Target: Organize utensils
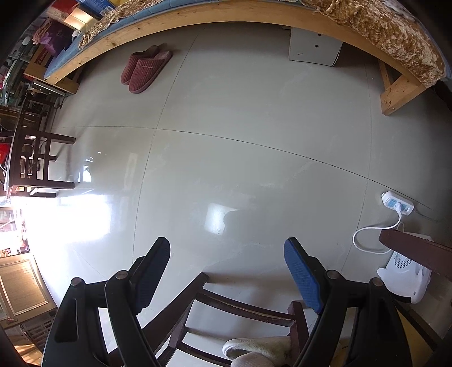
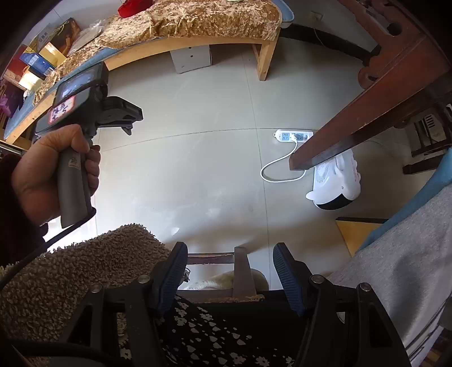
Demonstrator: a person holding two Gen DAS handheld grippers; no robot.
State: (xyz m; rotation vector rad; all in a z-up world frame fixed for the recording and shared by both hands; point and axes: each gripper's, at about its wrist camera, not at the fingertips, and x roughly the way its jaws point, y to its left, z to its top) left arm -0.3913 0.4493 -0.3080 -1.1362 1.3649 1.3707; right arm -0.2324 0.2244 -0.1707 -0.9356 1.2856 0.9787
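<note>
Left wrist view looks almost straight down at the pale tiled floor [image 1: 226, 169], and the left gripper [image 1: 227, 248] hangs over it with its jaws spread wide and nothing between them; they touch nothing. A wooden bed frame [image 1: 197, 17] curves along the top edge, a pair of maroon slippers [image 1: 144, 69] lies just in front of it, and a white power strip [image 1: 397, 203] sits at the right with a cord looping away. A dark wooden chair [image 1: 231, 307] shows below the fingers.

From the right wrist view, the right gripper [image 2: 230, 254] also points at the floor, jaws parted and released, gripping nothing (a chair rail and a pale slipper show in the gap, well below). A fuzzy brown sleeve [image 2: 79, 271] fills the lower left. The person's left hand [image 2: 53, 175] is wrapped around the grey handle of the other gripper, which is held upright, fingers closed round the grip. A white heater [image 2: 336, 180] stands beside a dark table leg [image 2: 367, 113].

No utensils are visible in either view, so I cannot tell where they are or which way they point.
</note>
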